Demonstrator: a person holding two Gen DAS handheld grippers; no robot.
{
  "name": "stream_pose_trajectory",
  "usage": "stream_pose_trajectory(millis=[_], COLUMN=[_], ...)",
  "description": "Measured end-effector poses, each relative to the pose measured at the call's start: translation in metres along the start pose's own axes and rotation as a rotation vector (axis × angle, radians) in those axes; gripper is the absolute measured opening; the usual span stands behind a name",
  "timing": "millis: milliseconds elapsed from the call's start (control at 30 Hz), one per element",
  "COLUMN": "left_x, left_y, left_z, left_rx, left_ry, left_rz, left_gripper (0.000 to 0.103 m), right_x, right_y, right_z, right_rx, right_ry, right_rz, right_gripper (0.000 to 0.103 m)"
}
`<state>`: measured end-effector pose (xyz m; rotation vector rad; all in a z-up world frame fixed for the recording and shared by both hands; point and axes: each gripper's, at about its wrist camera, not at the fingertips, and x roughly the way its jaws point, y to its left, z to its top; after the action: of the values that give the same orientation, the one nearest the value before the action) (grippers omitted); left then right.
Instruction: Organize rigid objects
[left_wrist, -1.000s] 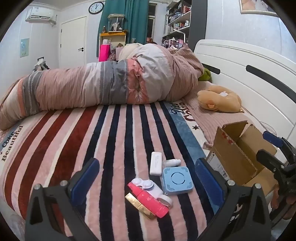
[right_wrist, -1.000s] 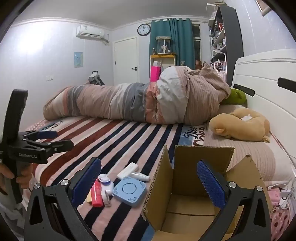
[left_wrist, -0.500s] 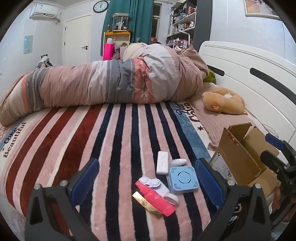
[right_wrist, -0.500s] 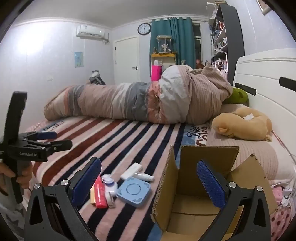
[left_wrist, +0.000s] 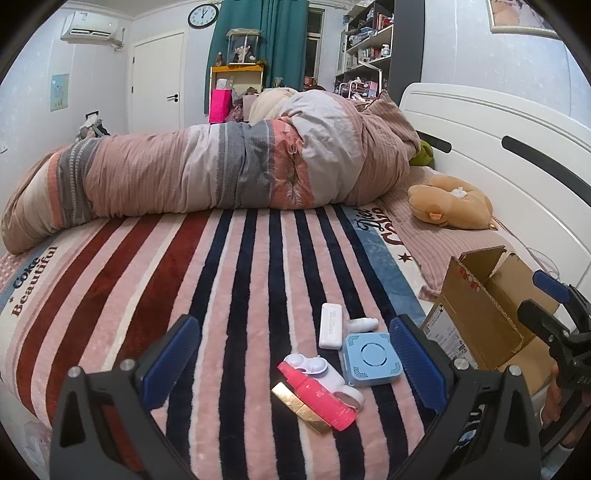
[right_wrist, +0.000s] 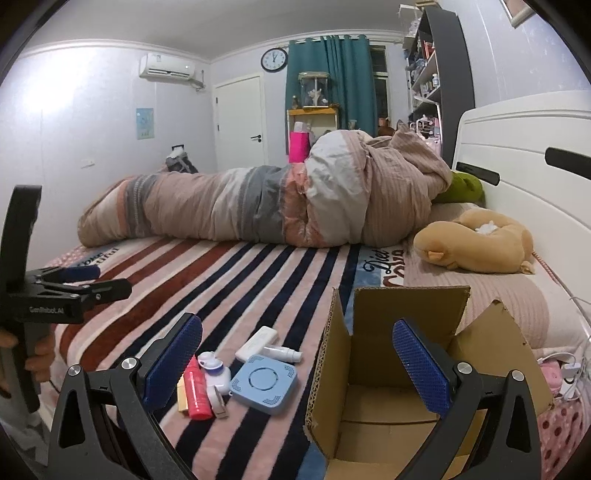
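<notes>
A cluster of small items lies on the striped blanket: a blue square device (left_wrist: 370, 359) (right_wrist: 263, 383), a white rectangular case (left_wrist: 330, 325) (right_wrist: 257, 343), a small white bottle (left_wrist: 364, 324) (right_wrist: 283, 353), a pink tube (left_wrist: 318, 396) (right_wrist: 197, 390), a gold bar (left_wrist: 301, 406) and a white lens case (left_wrist: 309, 366) (right_wrist: 213, 367). An open, empty cardboard box (right_wrist: 391, 376) (left_wrist: 484, 314) stands to their right. My left gripper (left_wrist: 295, 365) is open above the cluster. My right gripper (right_wrist: 295, 365) is open, its right finger over the box.
A rolled quilt (left_wrist: 221, 170) lies across the far side of the bed. A tan plush toy (left_wrist: 450, 203) rests by the white headboard (left_wrist: 517, 147). A power strip and cables (right_wrist: 565, 373) lie at the right edge.
Both grippers have drawn back slightly and tilted, so the items and box sit a little farther ahead. Nothing was picked up or released.
</notes>
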<state>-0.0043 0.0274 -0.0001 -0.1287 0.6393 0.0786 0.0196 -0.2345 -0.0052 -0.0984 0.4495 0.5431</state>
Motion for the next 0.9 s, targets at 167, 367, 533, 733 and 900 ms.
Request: stream_pose_trajectory(millis=[167, 367, 533, 733, 900], left_x=[-0.003, -0.009, -0.012, -0.013, -0.014], left_y=[0.0, -0.009, -0.014, -0.021, -0.027], left_z=[0.001, 0.002, 0.003, 0.005, 0.005], left_rx=[0.001, 0.019, 0.017, 0.028, 0.044], left_ry=[-0.003, -0.016, -0.021, -0.017, -0.019], left_rz=[0.001, 0.013, 0.006, -0.004, -0.008], left_gripper=[0.103, 0.103, 0.103, 0.103, 0.103], right_x=[-0.001, -0.003, -0.003, -0.007, -0.011], right_y=[0.001, 0.005, 0.005, 0.01, 0.013], right_z=[0.0, 0.003, 0.003, 0.003, 0.002], right_rx=[0.001, -0.014, -0.024, -0.06, -0.099], right_ry=[0.0, -0.002, 0.014, -0.001, -0.012], right_rz=[0.009, 0.03, 0.036, 0.068, 0.093], right_gripper=[0.103, 0.103, 0.103, 0.103, 0.103])
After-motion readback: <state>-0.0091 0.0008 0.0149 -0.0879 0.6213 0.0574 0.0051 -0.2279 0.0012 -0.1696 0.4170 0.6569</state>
